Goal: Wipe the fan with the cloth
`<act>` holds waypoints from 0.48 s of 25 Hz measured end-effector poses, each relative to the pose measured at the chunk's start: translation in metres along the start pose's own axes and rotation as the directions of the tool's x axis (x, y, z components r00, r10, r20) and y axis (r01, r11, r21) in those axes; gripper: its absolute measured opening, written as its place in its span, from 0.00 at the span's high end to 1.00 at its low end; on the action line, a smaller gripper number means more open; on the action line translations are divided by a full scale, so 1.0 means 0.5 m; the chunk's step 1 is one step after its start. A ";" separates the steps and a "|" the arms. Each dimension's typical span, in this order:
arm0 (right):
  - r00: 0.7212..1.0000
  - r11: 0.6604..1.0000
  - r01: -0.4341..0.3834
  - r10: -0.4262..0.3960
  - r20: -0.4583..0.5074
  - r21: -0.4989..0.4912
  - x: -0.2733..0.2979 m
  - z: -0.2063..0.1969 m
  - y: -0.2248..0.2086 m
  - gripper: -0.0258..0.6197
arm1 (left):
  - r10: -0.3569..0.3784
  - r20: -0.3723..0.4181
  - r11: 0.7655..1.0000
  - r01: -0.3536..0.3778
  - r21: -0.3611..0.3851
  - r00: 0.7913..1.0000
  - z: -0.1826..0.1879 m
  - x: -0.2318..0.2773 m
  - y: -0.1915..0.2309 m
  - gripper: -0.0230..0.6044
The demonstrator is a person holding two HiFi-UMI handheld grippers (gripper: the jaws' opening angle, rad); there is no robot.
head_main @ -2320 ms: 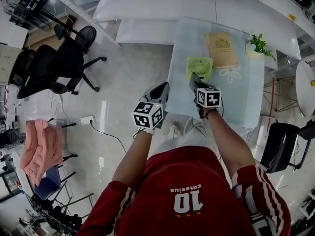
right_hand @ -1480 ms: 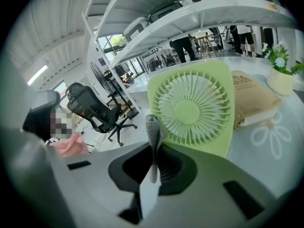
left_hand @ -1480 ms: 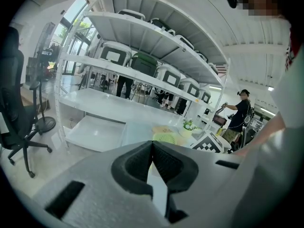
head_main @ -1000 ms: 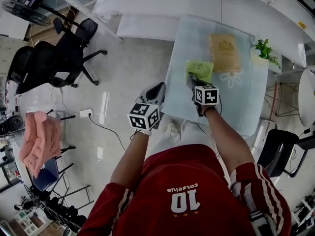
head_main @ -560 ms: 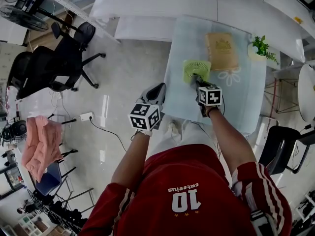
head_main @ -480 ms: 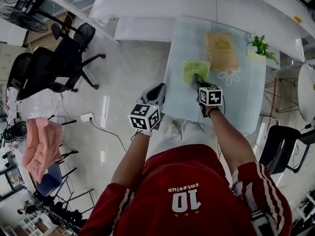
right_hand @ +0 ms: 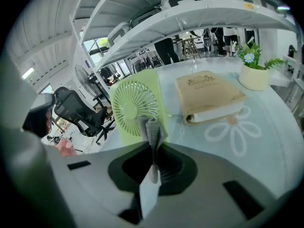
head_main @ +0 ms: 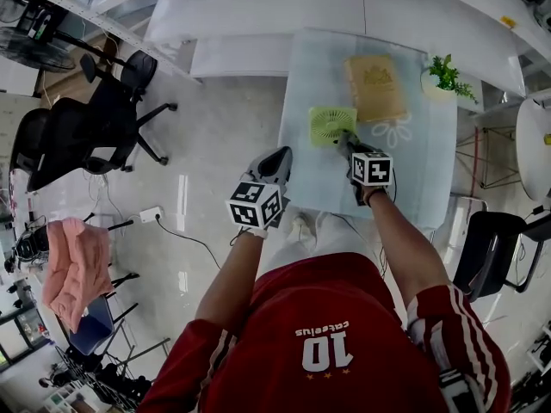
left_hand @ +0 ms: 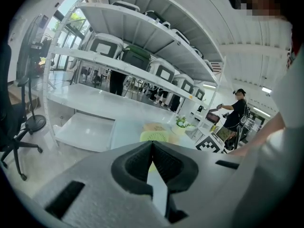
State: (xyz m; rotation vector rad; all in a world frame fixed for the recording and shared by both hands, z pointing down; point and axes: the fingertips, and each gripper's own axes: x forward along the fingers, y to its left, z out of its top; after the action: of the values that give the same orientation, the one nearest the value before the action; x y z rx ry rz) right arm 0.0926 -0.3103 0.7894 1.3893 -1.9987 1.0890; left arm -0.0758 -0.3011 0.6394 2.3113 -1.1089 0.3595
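- Right gripper (right_hand: 153, 172) jaws clamped on cloth (right_hand: 153, 129), near upright fan (right_hand: 134, 107).
- Left gripper (left_hand: 152, 163) jaws closed, empty, away from fan.
- Risk: hard push likely tipping unsteadied fan.

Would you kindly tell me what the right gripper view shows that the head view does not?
Only the right gripper view shows the grey cloth clamped in the right gripper. Only the head view shows the left gripper and the person's red shirt. Both show the green fan, book and potted plant on the table.
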 end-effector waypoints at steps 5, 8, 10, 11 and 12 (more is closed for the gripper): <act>1.000 0.999 0.021 -0.021 0.008 0.024 -0.018 0.005 -0.030 0.93 | -0.024 -0.010 1.000 0.024 0.009 1.000 0.005 0.021 -0.020 0.97; 0.999 0.999 0.029 -0.029 0.013 0.033 -0.025 0.004 -0.044 0.93 | -0.036 -0.013 0.999 0.036 0.013 0.999 0.008 0.033 -0.031 0.97; 0.999 0.999 0.031 -0.032 0.016 0.039 -0.029 0.003 -0.052 0.93 | -0.043 -0.015 0.999 0.043 0.017 0.999 0.010 0.040 -0.038 0.97; 0.999 0.999 0.032 -0.033 0.018 0.042 -0.032 0.003 -0.056 0.93 | -0.046 -0.015 0.999 0.046 0.019 0.999 0.011 0.043 -0.042 0.97; 0.999 0.998 0.034 -0.035 0.019 0.045 -0.034 0.003 -0.059 0.93 | -0.049 -0.016 0.999 0.050 0.021 0.999 0.012 0.046 -0.045 0.97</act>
State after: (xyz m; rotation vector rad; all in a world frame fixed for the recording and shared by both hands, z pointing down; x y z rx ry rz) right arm 0.1266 -0.3072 0.7860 1.4576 -1.9681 1.1154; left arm -0.0439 -0.3075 0.6370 2.3465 -1.0433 0.3714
